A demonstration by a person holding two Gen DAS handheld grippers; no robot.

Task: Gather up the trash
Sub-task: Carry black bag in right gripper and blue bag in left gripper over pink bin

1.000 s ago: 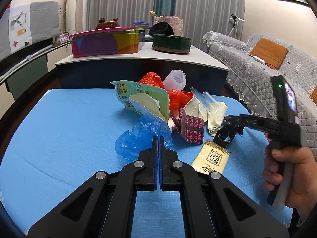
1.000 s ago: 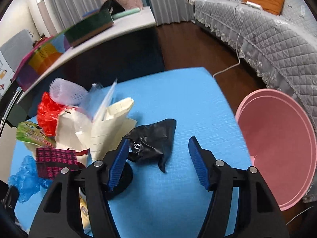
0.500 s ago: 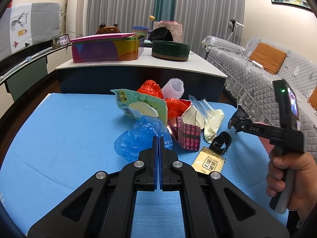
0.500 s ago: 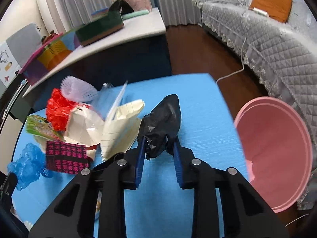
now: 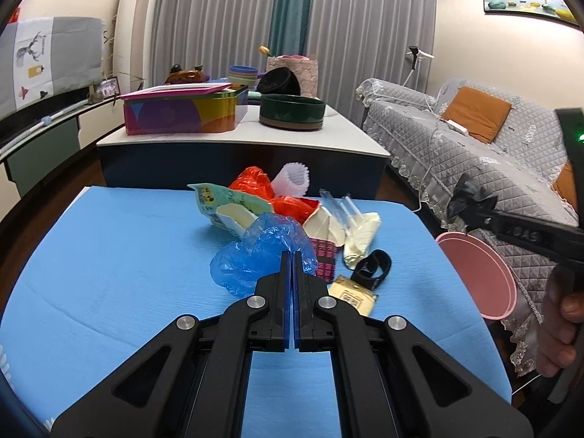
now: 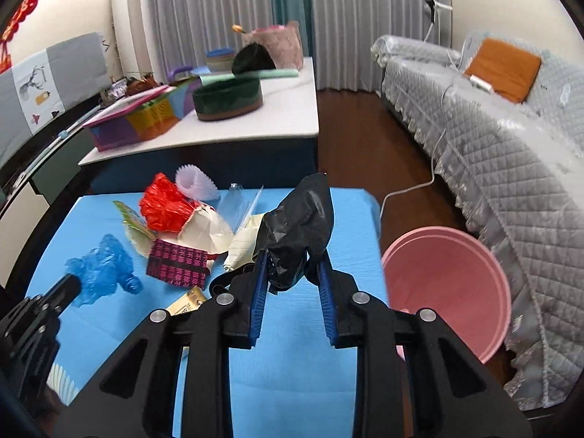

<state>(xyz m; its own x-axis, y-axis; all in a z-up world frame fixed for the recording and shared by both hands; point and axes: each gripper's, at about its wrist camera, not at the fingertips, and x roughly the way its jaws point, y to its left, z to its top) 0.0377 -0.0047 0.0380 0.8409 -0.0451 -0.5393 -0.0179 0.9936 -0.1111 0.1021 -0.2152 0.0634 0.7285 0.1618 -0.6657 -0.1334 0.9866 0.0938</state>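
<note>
While the right gripper [image 6: 292, 273] pinches a black bag [image 6: 299, 226], the left gripper [image 5: 293, 270] hangs pressed together over the blue tabletop [image 5: 109, 255].

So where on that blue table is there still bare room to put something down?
The blue table is bare along its whole left side, left of the blue plastic bag, and along the near edge. The right strip beside the pink bin is free too. The far middle is crowded with wrappers.

Pink basin [image 5: 474, 277]: being cut across by right gripper [image 5: 469, 206].
Gold packet [image 6: 184, 301]: lying partly hidden behind fingers [image 6: 255, 292].
Hand [image 5: 562, 325]: running off the edge.
</note>
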